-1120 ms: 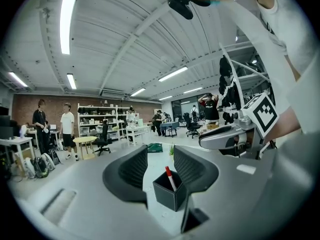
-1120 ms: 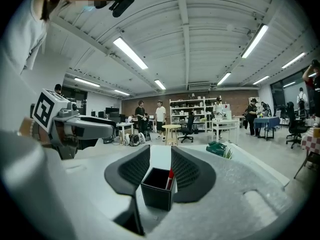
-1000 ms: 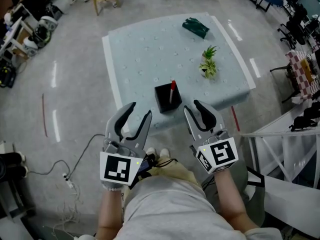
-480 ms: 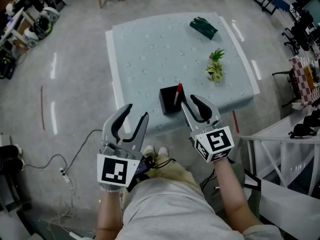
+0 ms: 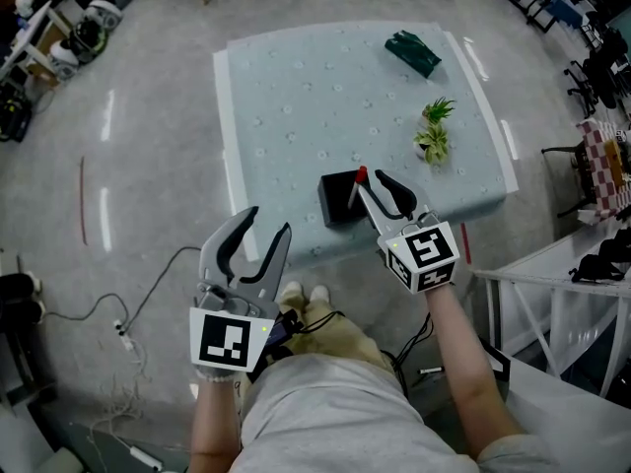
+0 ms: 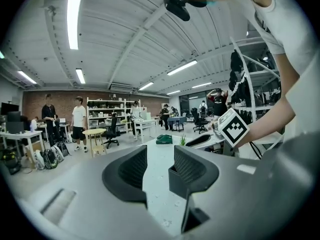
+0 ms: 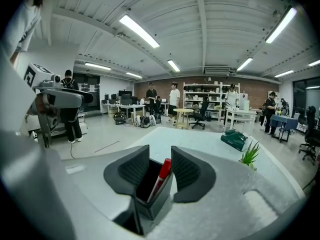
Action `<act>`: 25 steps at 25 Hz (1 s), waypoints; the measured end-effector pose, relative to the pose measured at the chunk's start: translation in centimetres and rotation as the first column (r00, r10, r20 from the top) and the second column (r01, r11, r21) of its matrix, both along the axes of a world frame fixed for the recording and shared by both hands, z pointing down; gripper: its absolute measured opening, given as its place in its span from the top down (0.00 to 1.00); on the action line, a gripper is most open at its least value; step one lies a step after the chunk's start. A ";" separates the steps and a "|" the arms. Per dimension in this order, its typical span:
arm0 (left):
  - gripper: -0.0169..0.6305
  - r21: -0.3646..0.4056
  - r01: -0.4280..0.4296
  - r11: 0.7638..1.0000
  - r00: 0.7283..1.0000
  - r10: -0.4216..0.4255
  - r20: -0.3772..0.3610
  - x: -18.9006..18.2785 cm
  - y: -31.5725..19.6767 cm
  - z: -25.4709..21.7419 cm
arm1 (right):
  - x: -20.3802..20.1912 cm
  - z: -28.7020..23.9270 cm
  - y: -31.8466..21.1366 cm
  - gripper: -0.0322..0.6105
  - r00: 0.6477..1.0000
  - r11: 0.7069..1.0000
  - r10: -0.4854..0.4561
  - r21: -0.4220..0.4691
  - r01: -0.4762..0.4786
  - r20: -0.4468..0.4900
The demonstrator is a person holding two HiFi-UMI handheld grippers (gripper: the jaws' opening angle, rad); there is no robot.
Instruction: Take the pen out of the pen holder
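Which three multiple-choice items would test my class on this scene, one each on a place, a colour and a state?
1. Where does the pen holder stand?
A. On the table, near the edge closest to the person
B. On the floor
C. Against the far corner of the table

2. What colour is the top of the pen?
A. Blue
B. Red
C. Yellow

3. How do the jaws of the left gripper stand?
A. Shut on the pen
B. Shut on a plant
C. Apart, gripping nothing

Answers:
1 A: the head view shows the holder by the near edge.
2 B: a red tip sticks up out of the black holder.
3 C: the left gripper view shows an open gap between the pads.
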State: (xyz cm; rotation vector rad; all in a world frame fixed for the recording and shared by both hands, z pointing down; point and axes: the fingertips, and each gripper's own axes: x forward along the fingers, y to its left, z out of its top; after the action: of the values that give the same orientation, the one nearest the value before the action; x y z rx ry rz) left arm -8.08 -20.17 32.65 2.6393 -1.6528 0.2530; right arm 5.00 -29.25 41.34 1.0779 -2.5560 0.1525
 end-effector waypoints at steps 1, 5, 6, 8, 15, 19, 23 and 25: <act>0.72 -0.001 0.005 1.000 1.000 -0.005 -0.002 -0.1 0.0 0.1 | -0.1 0.3 -0.3 0.74 1.000 1.000 -0.005 -0.005 0.005 -0.004; 0.72 -0.014 0.025 1.000 1.000 -0.025 0.001 -0.6 0.1 0.4 | -0.6 1.5 -1.1 0.72 0.999 0.999 -0.035 -0.031 0.034 -0.028; 0.72 -0.016 0.029 0.999 1.000 -0.029 0.002 -0.6 0.1 0.4 | -0.6 1.8 -1.3 0.72 0.999 0.999 -0.041 -0.037 0.040 -0.030; 0.72 -0.019 0.035 0.999 0.999 -0.035 0.006 -0.7 0.1 0.5 | -0.7 2.2 -1.7 0.72 0.998 0.998 -0.052 -0.044 0.050 -0.034; 0.72 -0.025 0.043 0.999 0.999 -0.043 0.015 -0.9 0.1 0.8 | -1.1 3.7 -2.7 0.72 0.994 0.992 -0.095 -0.087 0.090 -0.049; 0.72 -0.033 0.046 0.998 0.999 -0.045 0.017 -1.0 0.2 1.0 | -1.2 4.4 -2.7 0.72 0.991 0.989 -0.113 -0.102 0.106 -0.065; 0.72 -0.039 0.047 0.998 0.999 -0.046 0.026 -1.2 0.2 1.2 | -1.2 4.6 -2.8 0.74 0.991 0.989 -0.119 -0.102 0.112 -0.063; 0.72 -0.039 0.048 0.998 0.999 -0.047 0.027 -1.3 0.3 1.2 | -1.2 4.7 -2.9 0.74 0.992 0.989 -0.112 -0.103 0.106 -0.060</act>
State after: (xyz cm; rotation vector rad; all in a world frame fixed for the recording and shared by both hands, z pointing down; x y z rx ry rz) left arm -9.41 -19.90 33.85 2.5750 -1.6976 0.3166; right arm 3.80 -32.14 46.08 0.8894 -2.5126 0.2110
